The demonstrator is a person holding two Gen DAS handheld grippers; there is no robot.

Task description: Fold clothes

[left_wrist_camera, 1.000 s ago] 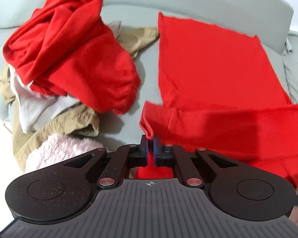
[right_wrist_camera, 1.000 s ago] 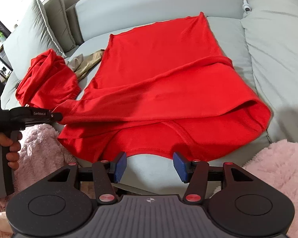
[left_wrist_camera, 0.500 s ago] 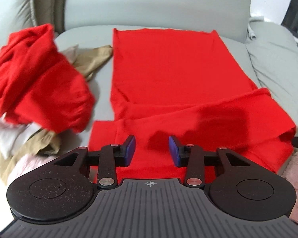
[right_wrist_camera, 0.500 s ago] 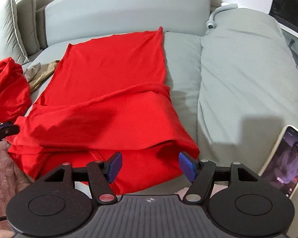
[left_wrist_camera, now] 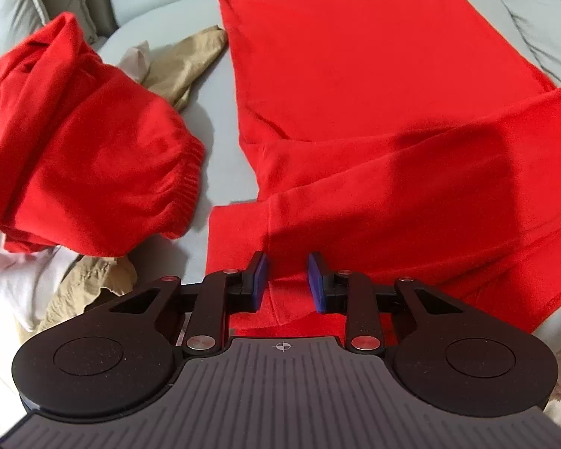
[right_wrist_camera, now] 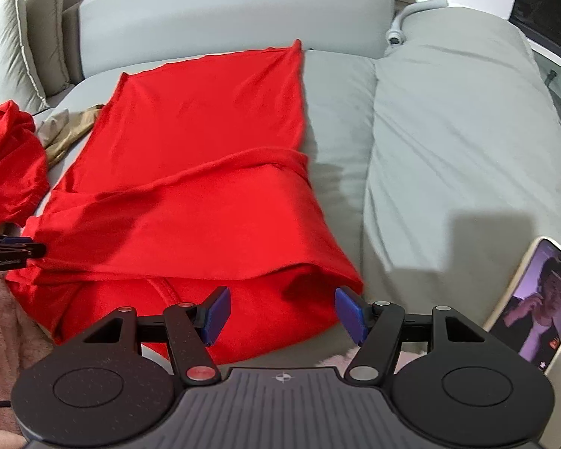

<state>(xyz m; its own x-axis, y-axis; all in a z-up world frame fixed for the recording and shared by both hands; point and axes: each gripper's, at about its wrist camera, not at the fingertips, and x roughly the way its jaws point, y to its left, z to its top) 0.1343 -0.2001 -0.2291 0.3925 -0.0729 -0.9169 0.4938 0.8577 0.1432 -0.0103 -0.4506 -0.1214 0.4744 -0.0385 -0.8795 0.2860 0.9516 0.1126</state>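
A red shirt (left_wrist_camera: 355,93) lies spread on the grey sofa seat (right_wrist_camera: 336,112), its near part folded across itself into a thick band. My left gripper (left_wrist_camera: 288,282) hovers low over the shirt's near left corner. Its jaws are closing with a flap of red cloth between the blue pads (left_wrist_camera: 260,280), and a gap still shows on both sides. In the right wrist view the left gripper (right_wrist_camera: 15,250) pokes in from the left edge. My right gripper (right_wrist_camera: 283,310) stands open over the shirt's (right_wrist_camera: 205,149) near right corner, holding nothing.
A heap of clothes sits left of the shirt: a crumpled red garment (left_wrist_camera: 74,149), a khaki one (left_wrist_camera: 183,63) and a white one (left_wrist_camera: 18,284). A lit phone (right_wrist_camera: 535,307) leans at the right by a big grey cushion (right_wrist_camera: 448,131). Pink fluffy fabric (right_wrist_camera: 3,321) lies at the near edge.
The left gripper let go of the red sleeve it pinched, opened, then sank toward the shirt's left corner with its jaws narrowing. The right gripper slid right along the near edge, staying open.
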